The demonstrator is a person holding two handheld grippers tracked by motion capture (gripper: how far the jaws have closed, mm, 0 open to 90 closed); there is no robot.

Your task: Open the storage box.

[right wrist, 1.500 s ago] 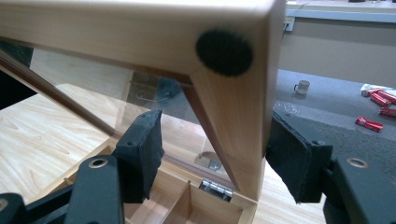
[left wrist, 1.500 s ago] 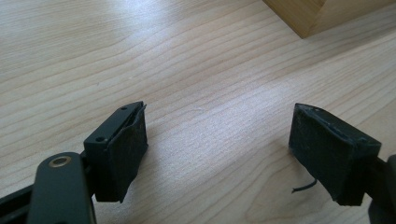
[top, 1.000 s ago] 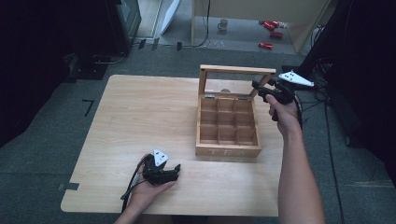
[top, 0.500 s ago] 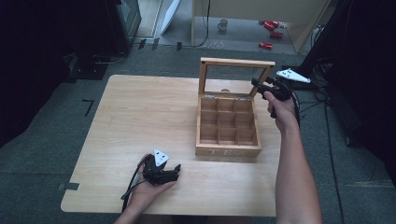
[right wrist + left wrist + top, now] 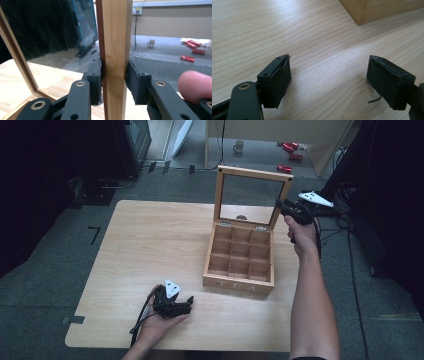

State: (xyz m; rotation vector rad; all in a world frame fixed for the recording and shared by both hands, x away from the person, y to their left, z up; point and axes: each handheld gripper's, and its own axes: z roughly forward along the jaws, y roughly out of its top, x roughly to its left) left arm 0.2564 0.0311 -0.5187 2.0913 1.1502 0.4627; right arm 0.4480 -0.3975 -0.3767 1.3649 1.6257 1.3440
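Toward the right half of the table (image 5: 150, 235) sits a wooden tea box (image 5: 239, 265), its nine-cell grid bare and its lettered front wall facing the person. From the box's rear edge the glass-paned lid (image 5: 252, 195) stands nearly upright on its hinges, so its long side rails run up and down and its pane faces the person.

On the lid's right-hand rail the right gripper (image 5: 286, 209) is pinching the wood: in the right gripper view the rail (image 5: 115, 50) runs vertically between the two black pads (image 5: 96, 75), which press against its two faces. That gripper reaches in from the right of the box, just beside the rail, with the person's right hand (image 5: 301, 234) behind it.

Well clear of the box, off its front left corner, the left gripper (image 5: 175, 306) rests on the table in the person's left hand (image 5: 155, 325). Its jaws are spread wide over bare wood, holding nothing, with a corner of the box (image 5: 377, 10) ahead of them.

The right arm is the one placed to swing the lid, I judge; since the lid pivots along the box's rear edge, any move must follow an arc about that hinge line, forward to close or back to open further.
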